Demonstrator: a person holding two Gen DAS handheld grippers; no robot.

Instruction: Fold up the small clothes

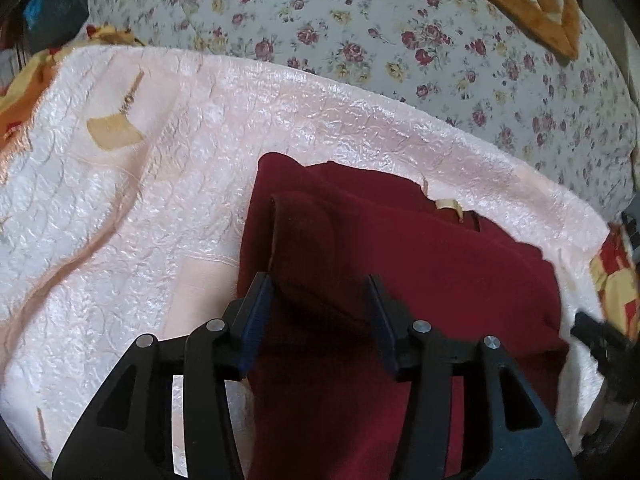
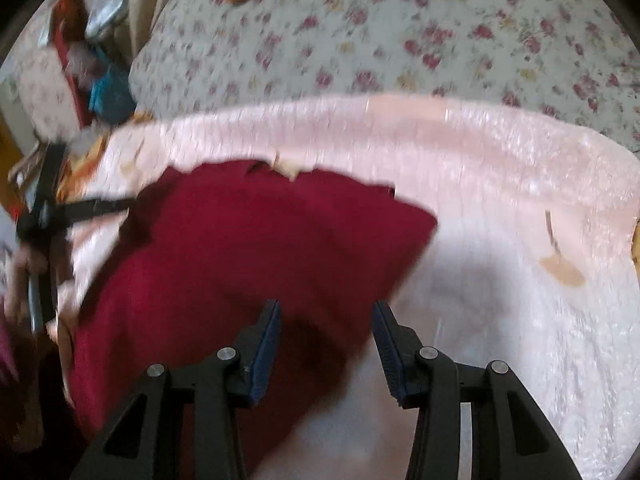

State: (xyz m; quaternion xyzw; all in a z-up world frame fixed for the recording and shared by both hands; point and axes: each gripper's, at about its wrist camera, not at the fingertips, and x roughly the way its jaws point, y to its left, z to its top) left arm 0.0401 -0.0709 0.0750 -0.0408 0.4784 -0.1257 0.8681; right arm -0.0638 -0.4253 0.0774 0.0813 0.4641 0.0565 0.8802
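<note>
Blurring right view, dark red garment (image 2: 248,240) smeared.

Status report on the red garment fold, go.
Left gripper open over a raised fold, right gripper open, nothing held. Dark red garment lies on the pink cloth, partly folded. Nothing in the way.

Before you the bed's floral quilt (image 1: 400,40) fills the upper frame, bearing an orange checked blanket (image 1: 532,4) at upper right and a pale pink cloth (image 1: 160,200) across the middle.
</note>
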